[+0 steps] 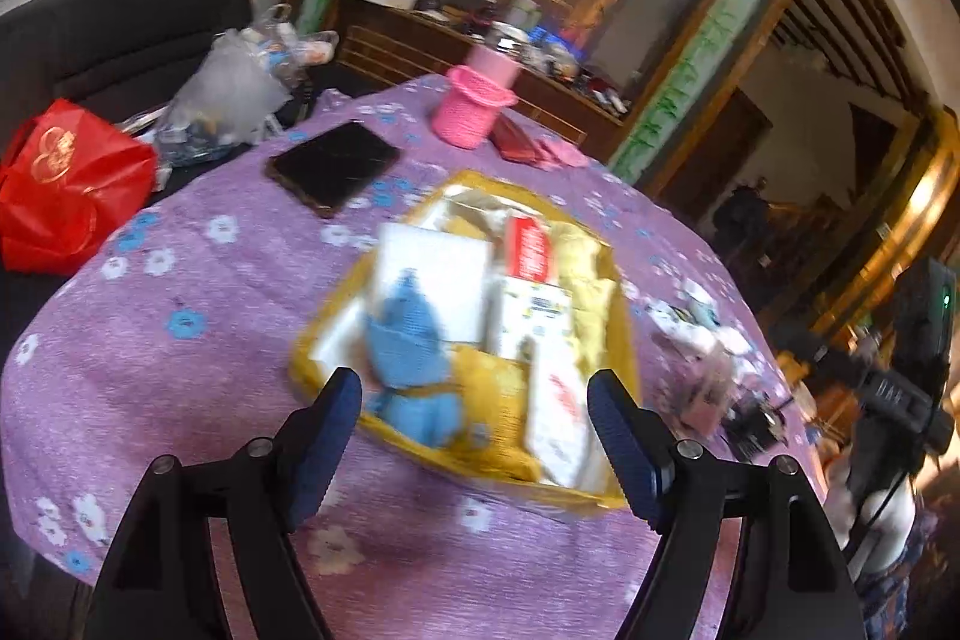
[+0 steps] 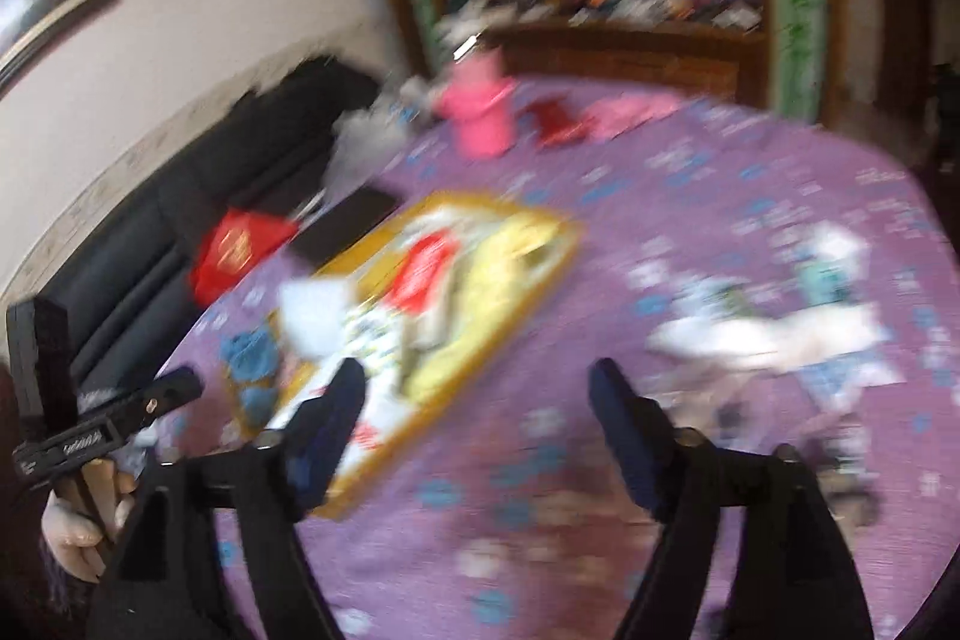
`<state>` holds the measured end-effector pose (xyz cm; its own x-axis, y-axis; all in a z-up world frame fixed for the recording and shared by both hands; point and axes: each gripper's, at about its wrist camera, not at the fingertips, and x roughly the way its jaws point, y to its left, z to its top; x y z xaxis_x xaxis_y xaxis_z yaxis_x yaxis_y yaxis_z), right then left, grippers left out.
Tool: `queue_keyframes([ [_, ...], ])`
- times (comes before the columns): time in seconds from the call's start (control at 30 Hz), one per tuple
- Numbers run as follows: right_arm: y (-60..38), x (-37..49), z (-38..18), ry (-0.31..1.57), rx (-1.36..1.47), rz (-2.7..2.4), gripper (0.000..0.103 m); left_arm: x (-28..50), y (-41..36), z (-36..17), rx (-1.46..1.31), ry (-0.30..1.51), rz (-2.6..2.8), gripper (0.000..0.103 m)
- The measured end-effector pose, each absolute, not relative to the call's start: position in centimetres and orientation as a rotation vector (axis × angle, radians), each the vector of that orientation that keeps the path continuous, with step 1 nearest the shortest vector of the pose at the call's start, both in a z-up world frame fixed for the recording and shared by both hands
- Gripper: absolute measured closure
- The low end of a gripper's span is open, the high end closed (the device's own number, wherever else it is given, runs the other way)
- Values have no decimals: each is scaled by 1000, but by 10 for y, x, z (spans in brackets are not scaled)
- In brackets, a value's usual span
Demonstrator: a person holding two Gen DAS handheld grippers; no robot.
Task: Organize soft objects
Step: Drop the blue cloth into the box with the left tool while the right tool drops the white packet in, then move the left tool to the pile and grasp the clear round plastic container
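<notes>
Hovering over the purple flowered bench (image 1: 198, 292), both claws spread wide and gripping nothing: left claw (image 1: 474, 412) low in its frame, right claw (image 2: 477, 400) low in its own, badly blurred. Sitting mid-frame ahead of the left claw, a yellow tray (image 1: 624, 340) already packed with soft goods: a blue knitted toy (image 1: 408, 334) at its near left corner, white packets (image 1: 558, 412) and yellow cloths (image 1: 498, 394) beside it. Lying loose at the right of both views, well apart from the tray, 1 small heap of pale soft items (image 2: 774, 334) not yet put away.

Judging the coming move: the heap lies ahead and to the right of the right claw, just beyond its right finger, long axis running roughly left to right across the frame. Clearly nearer to the right claw than to the left, which faces the tray. Probably calling for a short swing right and a pinch across the narrow side; blur hides the exact outline.
</notes>
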<state>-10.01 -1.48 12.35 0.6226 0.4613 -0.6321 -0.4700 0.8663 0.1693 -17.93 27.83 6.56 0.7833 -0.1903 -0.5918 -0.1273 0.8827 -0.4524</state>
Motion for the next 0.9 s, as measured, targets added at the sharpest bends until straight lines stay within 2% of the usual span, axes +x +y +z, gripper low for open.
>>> queue_keyframes([
  [0.17,-98,-100,141,640,88,382,14,-171,241,73,-449,684,-153,22],
  [0.43,-198,-76,110,702,206,230,14,-148,174,70,-402,792,-289,22],
  [0.9,-267,-8,47,747,393,170,14,-103,65,75,-193,851,-394,20],
])
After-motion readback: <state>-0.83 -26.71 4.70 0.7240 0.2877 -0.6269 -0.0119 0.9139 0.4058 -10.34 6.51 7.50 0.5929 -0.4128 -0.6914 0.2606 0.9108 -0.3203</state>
